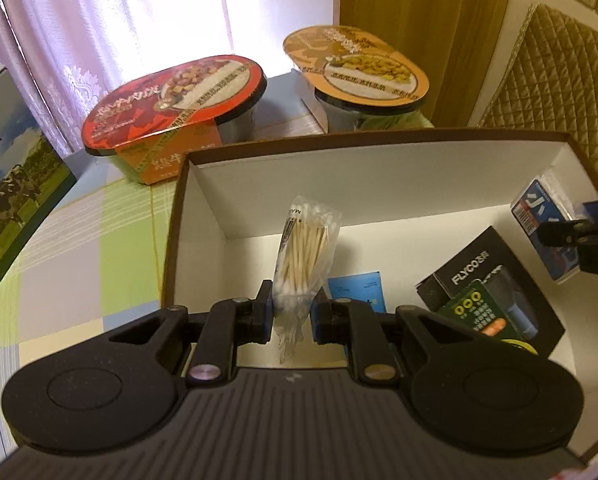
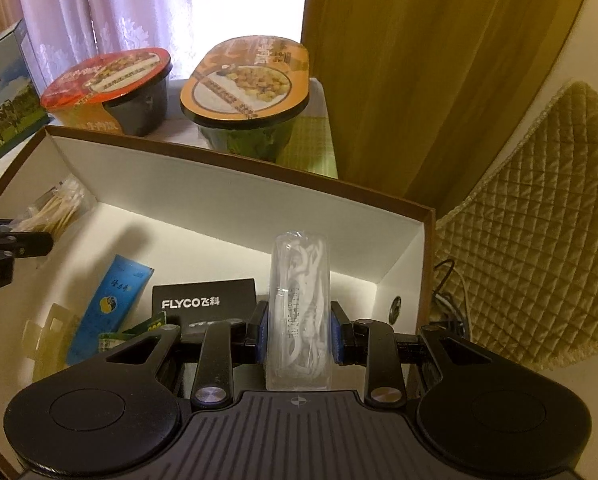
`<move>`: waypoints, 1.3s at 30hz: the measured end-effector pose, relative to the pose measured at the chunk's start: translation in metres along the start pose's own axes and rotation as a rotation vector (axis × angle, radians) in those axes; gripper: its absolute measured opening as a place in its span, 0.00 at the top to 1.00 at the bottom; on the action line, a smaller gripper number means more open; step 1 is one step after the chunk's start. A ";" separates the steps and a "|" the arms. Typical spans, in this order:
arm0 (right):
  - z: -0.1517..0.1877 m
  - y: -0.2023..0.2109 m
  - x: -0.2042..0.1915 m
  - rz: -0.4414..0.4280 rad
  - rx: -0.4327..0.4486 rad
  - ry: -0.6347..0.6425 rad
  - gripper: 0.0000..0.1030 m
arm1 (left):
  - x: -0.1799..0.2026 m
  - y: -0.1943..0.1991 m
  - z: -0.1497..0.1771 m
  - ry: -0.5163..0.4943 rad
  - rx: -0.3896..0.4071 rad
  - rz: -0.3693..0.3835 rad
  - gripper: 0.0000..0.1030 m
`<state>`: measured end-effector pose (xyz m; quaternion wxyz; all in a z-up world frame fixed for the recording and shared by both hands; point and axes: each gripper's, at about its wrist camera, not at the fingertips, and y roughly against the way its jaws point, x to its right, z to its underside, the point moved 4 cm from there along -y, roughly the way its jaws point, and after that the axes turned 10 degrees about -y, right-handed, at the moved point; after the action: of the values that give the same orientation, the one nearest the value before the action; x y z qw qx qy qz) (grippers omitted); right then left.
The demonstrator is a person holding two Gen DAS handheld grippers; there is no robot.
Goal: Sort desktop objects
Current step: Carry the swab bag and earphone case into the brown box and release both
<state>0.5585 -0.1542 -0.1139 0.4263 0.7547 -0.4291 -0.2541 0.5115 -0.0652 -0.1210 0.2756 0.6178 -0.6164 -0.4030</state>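
My left gripper (image 1: 292, 312) is shut on a clear bag of cotton swabs (image 1: 307, 248), held upright over the white inside of a brown-rimmed cardboard box (image 1: 339, 184). My right gripper (image 2: 297, 326) is shut on a clear pack of white earphones (image 2: 299, 304), above the same box (image 2: 235, 200) near its right wall. In the left wrist view that pack (image 1: 545, 220) shows a blue label at the right edge. The swabs (image 2: 55, 210) and left gripper fingers (image 2: 27, 244) appear at far left of the right wrist view. A black FLYCO box (image 2: 205, 304) lies on the box floor.
Inside lie a blue tube (image 2: 107, 304), a green packet (image 1: 485, 314) and a pale yellow plastic piece (image 2: 51, 334). Behind the box stand a red-lidded bowl (image 1: 179, 96) and an orange-lidded bowl (image 1: 355, 64). A milk carton (image 1: 7, 184) is left, a quilted chair back (image 2: 539, 216) right.
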 end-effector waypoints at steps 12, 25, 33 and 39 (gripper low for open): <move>-0.004 -0.011 0.003 0.009 -0.005 0.014 0.74 | 0.006 -0.025 -0.005 -0.063 -0.031 -0.033 0.83; -0.005 0.009 0.004 -0.001 0.104 0.013 0.43 | 0.001 0.004 -0.009 -0.040 0.038 -0.002 0.54; 0.009 0.042 0.002 -0.061 0.141 -0.008 0.16 | 0.002 0.032 -0.005 -0.043 0.074 0.023 0.31; 0.029 0.067 -0.005 -0.094 0.161 -0.016 0.02 | 0.005 0.060 0.004 -0.054 0.095 0.012 0.15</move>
<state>0.5055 -0.1804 -0.0708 0.3484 0.8038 -0.4157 -0.2443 0.4754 -0.0751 -0.0730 0.2317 0.6152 -0.6458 -0.3883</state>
